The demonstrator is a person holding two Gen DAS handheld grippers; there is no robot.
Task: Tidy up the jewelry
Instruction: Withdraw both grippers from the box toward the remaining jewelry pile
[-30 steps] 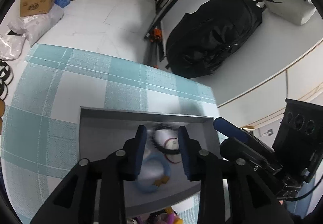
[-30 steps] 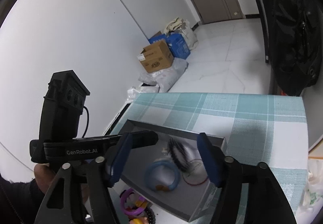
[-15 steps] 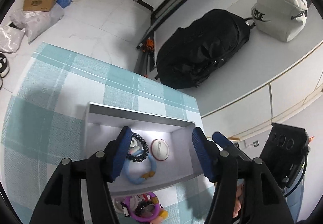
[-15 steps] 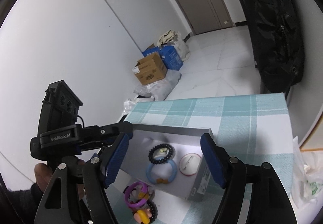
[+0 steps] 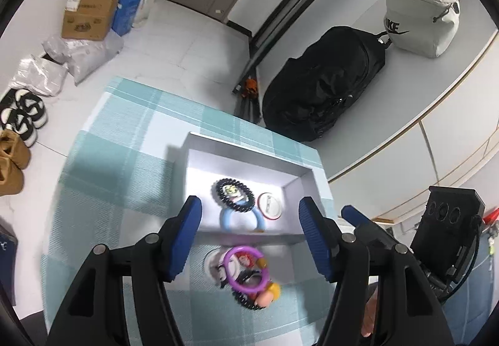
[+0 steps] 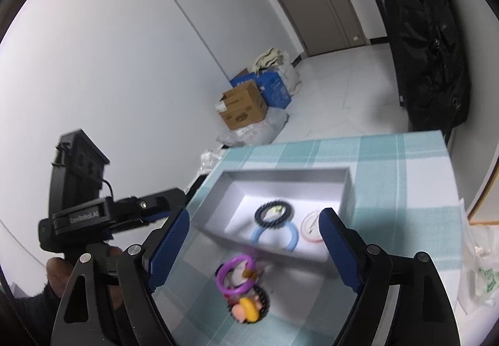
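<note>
A grey open box (image 5: 246,145) (image 6: 280,175) sits on the teal checked tablecloth. Inside lie a black spiral hair tie (image 5: 232,194) (image 6: 275,212), a light blue ring (image 5: 240,218) (image 6: 274,235) and a round white badge with a red rim (image 5: 270,205) (image 6: 312,229). In front of the box is a loose pile with a purple ring (image 5: 244,268) (image 6: 234,275) and a yellow and pink charm (image 5: 268,294) (image 6: 244,310). My left gripper (image 5: 249,227) is open and empty above the box's near wall. My right gripper (image 6: 254,247) is open and empty above the pile.
The table's far edge drops to a white tiled floor. A black backpack (image 5: 324,87) and a white Nike bag (image 5: 421,25) lie to the right. Cardboard boxes (image 5: 90,14) (image 6: 243,106), plastic bags and shoes (image 5: 23,115) are at the left.
My left gripper opened, letting go of the black hair tie in the box, and both grippers pulled back and up, so the pile in front of the box came into view.
</note>
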